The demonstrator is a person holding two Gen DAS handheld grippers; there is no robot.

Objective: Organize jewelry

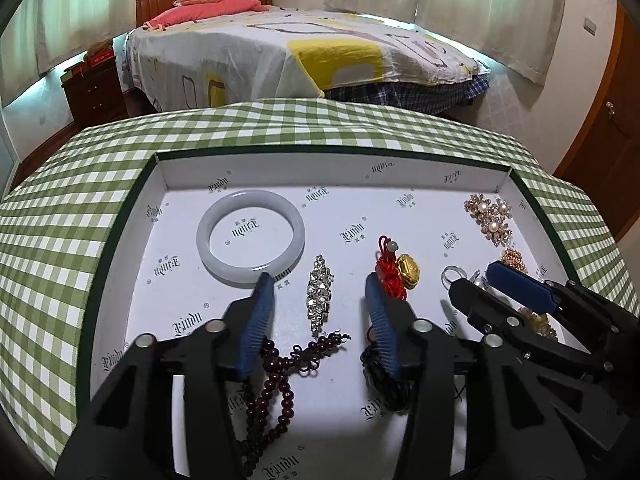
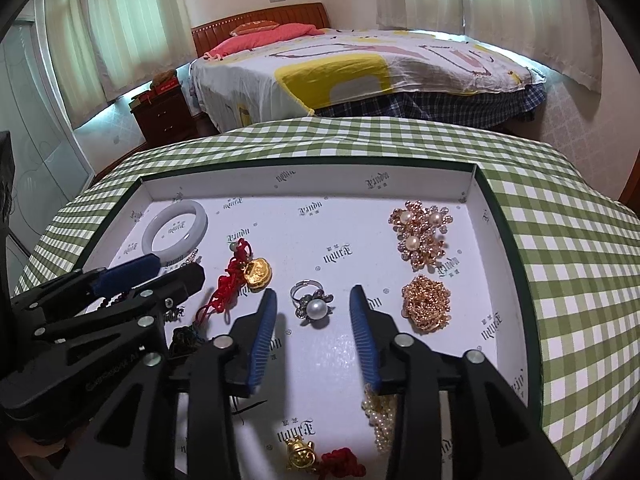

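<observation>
Where the shallow white printed box (image 1: 160, 184) rests on the gingham-covered bench (image 1: 60, 220), the left gripper (image 1: 320, 284), jaws open and empty, straddles a rhinestone brooch (image 1: 319, 294) whose long axis runs straight ahead between the jaws. Further right, the right gripper (image 2: 313, 295), jaws likewise open and empty, frames a pearl ring (image 2: 313, 304), smooth bead on a metal band, lying dead ahead.

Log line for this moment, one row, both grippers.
left gripper: open, over rhinestone brooch | right gripper: open, around pearl ring | tray: jewelry spread out
</observation>
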